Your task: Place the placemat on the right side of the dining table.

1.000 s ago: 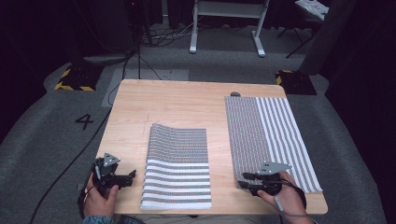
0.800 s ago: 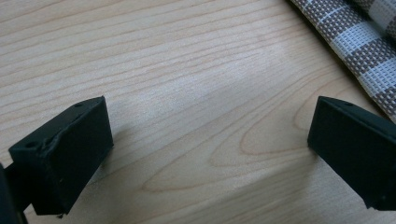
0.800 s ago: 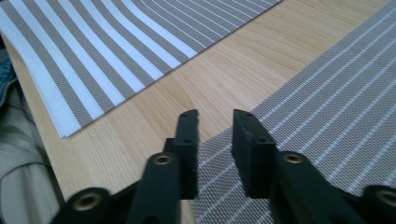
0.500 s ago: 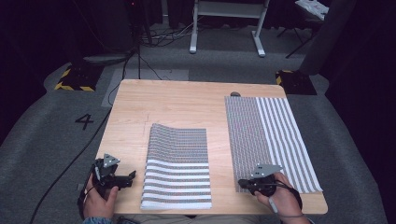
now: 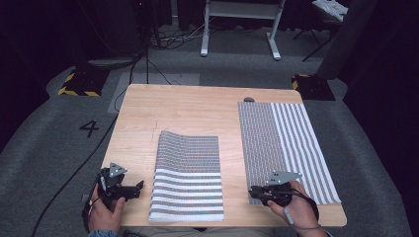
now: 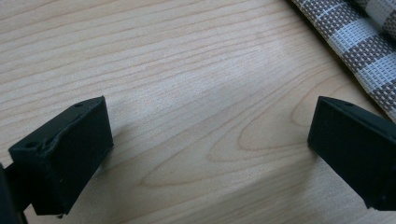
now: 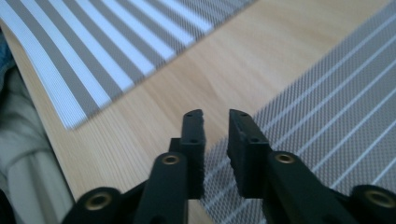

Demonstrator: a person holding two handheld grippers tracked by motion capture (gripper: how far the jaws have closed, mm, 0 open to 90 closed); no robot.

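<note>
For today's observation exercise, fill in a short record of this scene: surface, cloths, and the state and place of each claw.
surface: wooden table
middle mat: striped, folded, lying flat near the front edge
right mat: striped, spread flat, front right corner past the table's edge
left claw: open wide, over bare wood, left of the middle mat, holding nothing
right claw: jaws nearly closed with a narrow gap, at the right mat's near left corner; grip on it unclear

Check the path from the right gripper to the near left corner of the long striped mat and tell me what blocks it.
Nothing visible blocks it. The right gripper sits at the near left corner of the long striped mat, its jaws a narrow gap apart above the mat's edge in the right gripper view. Bare table lies beside it; the folded mat lies apart.
</note>
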